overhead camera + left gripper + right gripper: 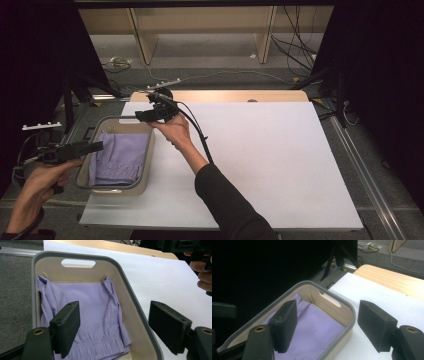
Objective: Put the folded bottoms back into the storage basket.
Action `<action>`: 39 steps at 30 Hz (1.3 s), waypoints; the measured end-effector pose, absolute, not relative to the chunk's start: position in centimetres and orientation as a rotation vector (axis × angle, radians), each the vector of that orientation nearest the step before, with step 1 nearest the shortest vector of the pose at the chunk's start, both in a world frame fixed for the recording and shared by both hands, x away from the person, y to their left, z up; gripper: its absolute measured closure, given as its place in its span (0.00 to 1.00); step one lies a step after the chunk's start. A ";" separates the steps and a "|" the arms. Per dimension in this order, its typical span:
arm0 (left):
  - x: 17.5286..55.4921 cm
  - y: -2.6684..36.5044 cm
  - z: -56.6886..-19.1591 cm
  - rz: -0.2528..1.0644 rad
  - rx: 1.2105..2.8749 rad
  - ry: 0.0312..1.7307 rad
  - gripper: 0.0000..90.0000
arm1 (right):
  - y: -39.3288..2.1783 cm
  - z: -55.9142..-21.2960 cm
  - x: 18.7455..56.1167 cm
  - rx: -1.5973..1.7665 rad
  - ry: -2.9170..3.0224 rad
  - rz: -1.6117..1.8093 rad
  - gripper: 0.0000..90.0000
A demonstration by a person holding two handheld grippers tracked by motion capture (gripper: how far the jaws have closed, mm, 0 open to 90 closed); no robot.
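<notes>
1. I am holding a black two-jaw tool in each hand over the bench, and I am taking the beige plastic tub with the grey rim (146,172) as my landmark; it is sitting at the near left corner of the white sheet (260,160) that is covering the bench.
2. A folded lilac garment with an elastic waistband (120,157) is lying flat inside the tub, its waistband lying toward the near end wall and its cloth riding a little up the side walls.
3. My left tool (97,146) is hovering at the tub's left rim, pointing across it; in the left gripper view its jaws are standing wide apart with the tub's right wall and part of the garment showing between them.
4. The left tool is gripping nothing; its pads (68,326) are standing clear of the cloth.
5. My right tool (141,116) is hovering at the tub's far end, just over the rim near the handle slot (329,299).
6. The right tool's jaws are also standing wide open, with the tub's far corner showing between them, and they are holding nothing.
7. Both tools are sitting above the tub rather than inside it, well apart from each other at opposite ends.
</notes>
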State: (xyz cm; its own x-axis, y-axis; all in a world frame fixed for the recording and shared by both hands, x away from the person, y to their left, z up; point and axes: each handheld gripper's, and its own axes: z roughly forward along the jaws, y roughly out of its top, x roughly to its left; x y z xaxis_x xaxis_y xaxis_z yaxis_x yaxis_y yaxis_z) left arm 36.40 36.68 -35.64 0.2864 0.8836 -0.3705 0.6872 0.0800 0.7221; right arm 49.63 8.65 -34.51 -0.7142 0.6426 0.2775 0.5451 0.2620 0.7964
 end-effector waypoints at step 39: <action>36.8 30.2 -36.5 0.231 1.688 1.264 0.24 | 0.4 -34.3 47.5 1.116 2.304 1.568 0.36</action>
State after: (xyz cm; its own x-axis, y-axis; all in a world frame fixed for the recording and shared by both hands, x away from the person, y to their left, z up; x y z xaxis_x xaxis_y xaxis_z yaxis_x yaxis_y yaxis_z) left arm 36.83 30.22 -36.53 0.4414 0.8149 -0.3756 0.6289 0.0176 0.7773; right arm 47.51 0.42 -34.26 -0.7149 0.6408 0.2797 0.4954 0.1819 0.8494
